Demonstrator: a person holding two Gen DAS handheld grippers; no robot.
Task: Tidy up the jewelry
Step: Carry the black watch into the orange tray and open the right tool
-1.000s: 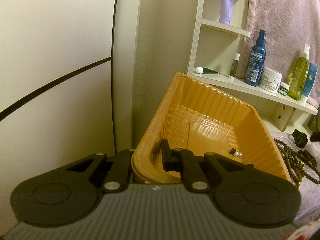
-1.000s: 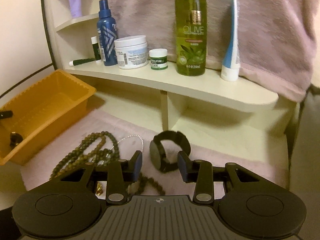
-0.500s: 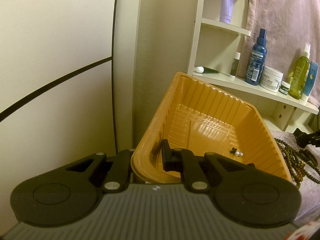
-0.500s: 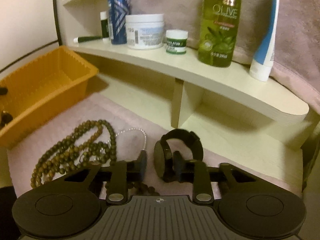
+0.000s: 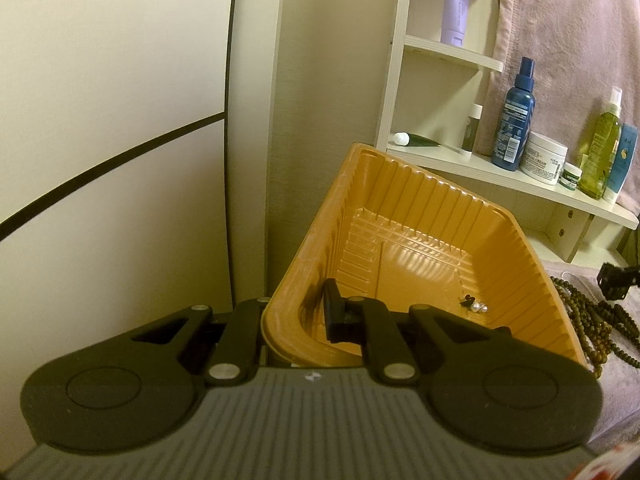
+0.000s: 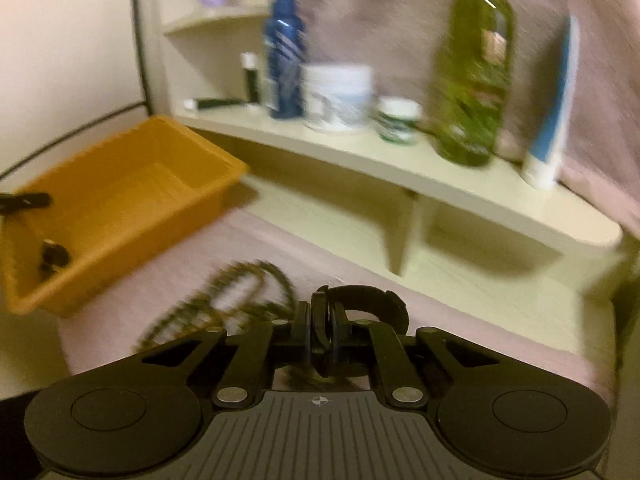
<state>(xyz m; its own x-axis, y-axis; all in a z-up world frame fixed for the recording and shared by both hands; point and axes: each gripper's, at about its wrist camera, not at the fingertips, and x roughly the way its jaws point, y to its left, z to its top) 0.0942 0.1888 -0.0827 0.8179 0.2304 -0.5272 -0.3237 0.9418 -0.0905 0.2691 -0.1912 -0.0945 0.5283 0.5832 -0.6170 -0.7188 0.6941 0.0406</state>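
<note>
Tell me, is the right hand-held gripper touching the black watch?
Touching. In the right wrist view, the right hand-held gripper, jaws just closing, presses the black watch between both pads.

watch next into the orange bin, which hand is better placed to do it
Right. The right gripper has just been closing and its fingers now pinch the black watch. The left gripper is clamped on the orange bin wall, steadying it.

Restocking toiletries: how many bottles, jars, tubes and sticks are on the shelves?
Bottles: 2
Jars: 2
Tubes: 3
Stick: 1
Total: 8
</note>
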